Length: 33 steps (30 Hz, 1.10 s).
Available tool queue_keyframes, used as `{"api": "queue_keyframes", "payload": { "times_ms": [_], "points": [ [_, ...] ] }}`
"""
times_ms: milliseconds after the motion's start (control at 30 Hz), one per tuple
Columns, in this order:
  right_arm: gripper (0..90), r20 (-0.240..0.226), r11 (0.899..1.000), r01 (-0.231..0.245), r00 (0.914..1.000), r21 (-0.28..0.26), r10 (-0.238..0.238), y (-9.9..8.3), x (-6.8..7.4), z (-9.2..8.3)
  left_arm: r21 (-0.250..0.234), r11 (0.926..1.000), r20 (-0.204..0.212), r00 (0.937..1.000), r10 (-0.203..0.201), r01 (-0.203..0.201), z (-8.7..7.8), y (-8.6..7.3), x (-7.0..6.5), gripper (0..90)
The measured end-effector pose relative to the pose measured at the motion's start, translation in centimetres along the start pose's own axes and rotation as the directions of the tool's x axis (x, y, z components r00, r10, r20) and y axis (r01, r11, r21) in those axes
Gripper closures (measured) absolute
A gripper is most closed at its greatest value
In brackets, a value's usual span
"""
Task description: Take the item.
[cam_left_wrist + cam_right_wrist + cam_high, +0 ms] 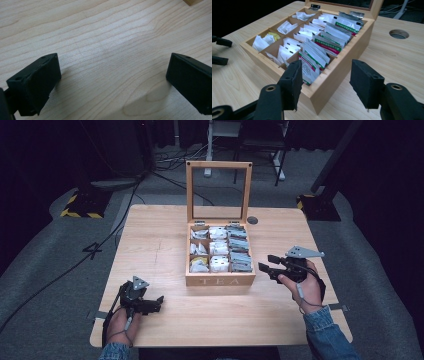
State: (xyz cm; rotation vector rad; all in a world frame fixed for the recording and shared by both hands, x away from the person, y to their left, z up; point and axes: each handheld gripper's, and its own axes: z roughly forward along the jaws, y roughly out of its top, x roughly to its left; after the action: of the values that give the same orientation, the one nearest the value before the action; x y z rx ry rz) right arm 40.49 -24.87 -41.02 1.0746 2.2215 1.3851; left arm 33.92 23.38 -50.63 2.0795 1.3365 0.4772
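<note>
Two claws, both spread and empty. Left claw (159, 299) rests low on the bench (165, 245) nr the person's edge, well apart from the tea box (220, 279). Right claw (324, 82) hovers just beside the box's near corner, aimed at the upright sachets (325, 45). Best approach: come from above, pinch one sachet by its top edge. Box sits mid-bench, lid (218, 192) up; long axis runs near to far, front label facing the person.
</note>
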Motion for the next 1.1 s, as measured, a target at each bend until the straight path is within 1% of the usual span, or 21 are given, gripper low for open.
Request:
{"api": "queue_keyframes", "payload": {
  "times_ms": [167,233,267,467,533,633,733,800,867,967,1100],
  "points": [
    [45.2,-0.028,1.0,0.007,0.9996,-0.006,-0.007,0.9,0.9,0.8,-0.001,1.0,0.0,1.0,0.0,0.0,0.0,0.0,0.0,0.0],
    [45.3,-0.033,1.0,0.009,0.9994,-0.005,-0.009,1.1,1.0,1.0,-0.001,1.0,0.0,1.0,-0.001,0.001,0.0,0.0,0.0,0.0],
    [45.6,-0.046,1.0,0.016,0.9988,-0.007,-0.016,1.5,1.4,1.4,0.0,1.0,0.0,1.0,-0.001,0.001,0.0,0.0,0.0,0.0],
    [46.6,-0.083,1.0,0.028,0.9961,-0.006,-0.029,2.4,2.3,2.7,0.0,1.0,0.0,1.0,-0.001,0.001,0.0,0.0,0.0,0.0],
    [47.0,-0.097,0.999,0.037,0.9946,0.0,-0.037,2.7,2.5,3.1,0.001,1.0,0.0,1.0,0.0,0.0,0.0,0.0,0.0,0.0],
    [47.7,-0.104,0.999,0.034,0.994,-0.001,-0.034,3.3,2.5,3.6,0.001,1.0,0.001,1.0,-0.001,0.001,0.0,0.0,0.0,0.0],
    [49.3,-0.12,0.999,0.044,0.9918,-0.003,-0.044,3.9,2.7,4.2,0.001,1.0,0.001,1.0,-0.001,0.001,0.0,0.0,0.0,0.0],
    [51.8,-0.132,0.998,0.061,0.9894,-0.001,-0.06,4.2,3.1,4.5,-0.001,1.0,0.0,1.0,-0.001,0.001,0.0,0.0,0.0,0.0],
    [55.3,-0.138,0.995,0.104,0.9852,0.011,-0.101,4.5,3.3,4.7,-0.001,1.0,0.0,1.0,-0.001,0.001,0.0,0.0,0.0,0.0],
    [59.2,-0.141,0.992,0.122,0.983,0.027,-0.117,4.6,3.5,5.0,-0.001,1.0,0.0,1.0,-0.001,0.001,0.0,0.0,0.0,0.0],
    [62.3,-0.157,0.987,0.145,0.9784,0.063,-0.134,4.4,3.8,6.1,0.0,1.0,-0.001,1.0,-0.001,0.001,0.0,0.0,0.0,0.0]
  ]
}}
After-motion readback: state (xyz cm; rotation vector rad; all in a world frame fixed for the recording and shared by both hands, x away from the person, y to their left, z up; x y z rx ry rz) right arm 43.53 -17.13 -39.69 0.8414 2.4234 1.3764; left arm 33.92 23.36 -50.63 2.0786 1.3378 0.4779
